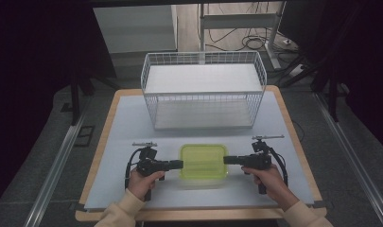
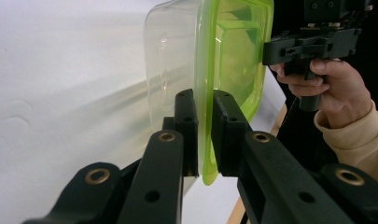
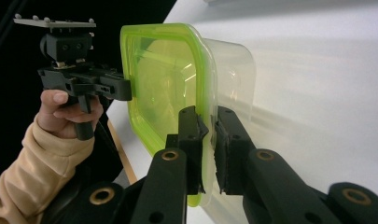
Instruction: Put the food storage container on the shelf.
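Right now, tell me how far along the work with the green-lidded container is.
Done: both tongs are clamped on the container's green lid rim, the left tongs on one end, the right tongs on the opposite end. In hand: the two-sided grip, near the table's front edge. Left: probably carrying it to the white wire basket behind, which holds nothing yet.

forearms cut off by bottom edge

A wood-edged table with a pale top stood on grey floor; beyond it were cables (tangled) and a white desk frame, with darkness at both sides.
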### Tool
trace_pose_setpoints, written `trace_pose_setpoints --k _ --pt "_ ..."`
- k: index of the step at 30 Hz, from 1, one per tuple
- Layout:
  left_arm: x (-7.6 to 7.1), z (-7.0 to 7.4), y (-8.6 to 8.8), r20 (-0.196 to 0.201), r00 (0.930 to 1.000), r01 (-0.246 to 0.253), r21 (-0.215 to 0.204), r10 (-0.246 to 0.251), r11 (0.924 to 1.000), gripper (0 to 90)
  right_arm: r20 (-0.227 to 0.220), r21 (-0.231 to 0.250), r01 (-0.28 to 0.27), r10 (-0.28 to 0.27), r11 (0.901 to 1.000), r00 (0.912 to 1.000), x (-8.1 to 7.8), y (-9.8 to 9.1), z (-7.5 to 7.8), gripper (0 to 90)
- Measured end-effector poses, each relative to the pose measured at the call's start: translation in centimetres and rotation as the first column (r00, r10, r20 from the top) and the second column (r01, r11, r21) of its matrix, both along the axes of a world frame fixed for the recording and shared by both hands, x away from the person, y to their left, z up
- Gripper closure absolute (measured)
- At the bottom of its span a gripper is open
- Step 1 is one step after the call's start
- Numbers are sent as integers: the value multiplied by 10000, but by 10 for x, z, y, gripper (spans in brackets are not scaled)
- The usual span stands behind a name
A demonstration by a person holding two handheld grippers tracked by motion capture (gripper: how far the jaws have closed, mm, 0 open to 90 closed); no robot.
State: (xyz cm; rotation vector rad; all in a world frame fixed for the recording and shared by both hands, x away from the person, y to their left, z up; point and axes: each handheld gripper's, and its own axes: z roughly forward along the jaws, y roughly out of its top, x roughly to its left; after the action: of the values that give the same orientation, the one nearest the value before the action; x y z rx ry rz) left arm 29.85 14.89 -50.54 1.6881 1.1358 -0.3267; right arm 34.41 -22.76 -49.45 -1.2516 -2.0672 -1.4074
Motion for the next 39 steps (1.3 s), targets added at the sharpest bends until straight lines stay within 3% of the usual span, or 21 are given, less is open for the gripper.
trace_pose_setpoints --k 16,22,39 --pt "16 23 1 273 9995 -134 -146 138 9998 820 137 296 154 -158 9994 9998 16 0 25 818" --pt "20 38 2 544 9984 -167 -108 173 9998 820 406 381 169 -185 9991 9990 19 1 38 818" --pt "39 96 4 1279 9913 -313 -115 325 9994 820 1264 264 316 -347 9992 9914 35 7 102 817"
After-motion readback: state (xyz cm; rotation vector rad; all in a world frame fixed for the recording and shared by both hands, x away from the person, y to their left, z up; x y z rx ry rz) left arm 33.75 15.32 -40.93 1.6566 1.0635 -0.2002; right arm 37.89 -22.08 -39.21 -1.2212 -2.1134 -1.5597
